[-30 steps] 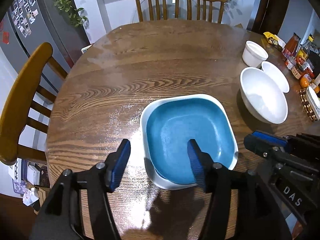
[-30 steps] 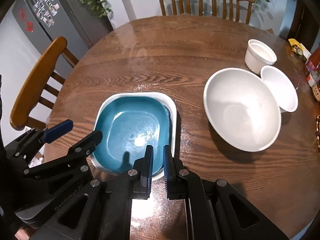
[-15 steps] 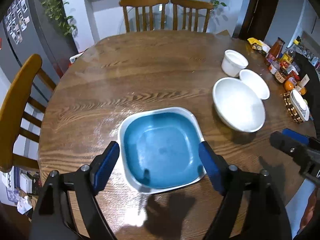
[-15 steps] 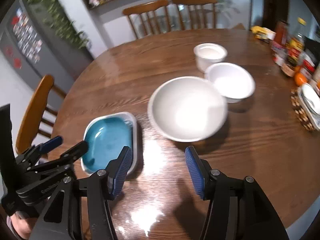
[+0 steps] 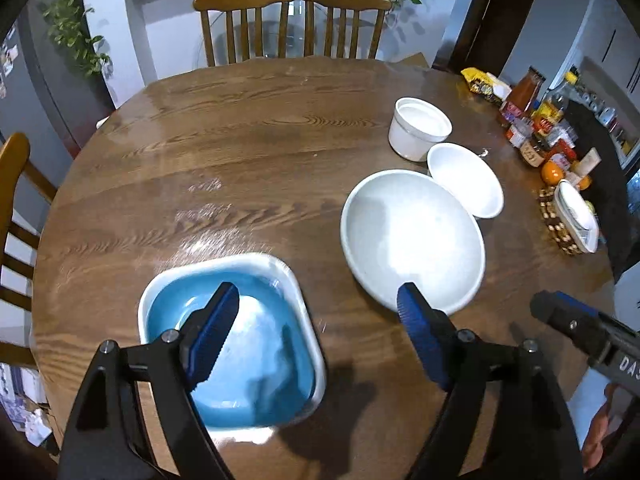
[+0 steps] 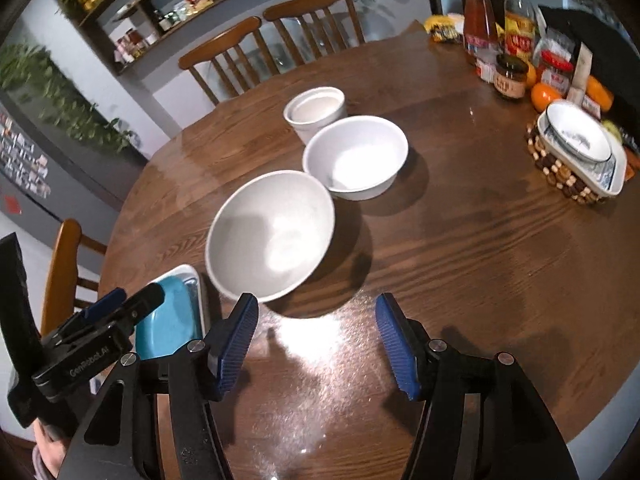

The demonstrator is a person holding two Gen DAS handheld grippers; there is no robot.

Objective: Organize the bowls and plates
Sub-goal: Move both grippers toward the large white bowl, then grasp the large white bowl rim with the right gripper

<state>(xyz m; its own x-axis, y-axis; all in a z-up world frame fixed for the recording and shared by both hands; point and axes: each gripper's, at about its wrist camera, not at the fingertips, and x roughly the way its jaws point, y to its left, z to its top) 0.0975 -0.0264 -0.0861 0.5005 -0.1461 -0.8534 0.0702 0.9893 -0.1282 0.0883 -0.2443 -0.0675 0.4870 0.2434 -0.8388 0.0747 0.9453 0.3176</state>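
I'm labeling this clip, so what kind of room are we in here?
Most likely a home dining room or eat-in kitchen: a round wooden table with dining chairs around it, sauce bottles and jars at its edge, and a wall shelf of pantry goods.

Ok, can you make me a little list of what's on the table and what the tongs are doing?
Table: round wooden table
Blue dish: square blue plate, near edge, white rim
Big bowl: large white bowl, right of the blue plate
Middle bowl: medium white bowl, beside the large one
Small pot: small white cup, farthest back
Left tongs: open, empty, above the blue plate's right side
Right tongs: open, empty, near the large bowl
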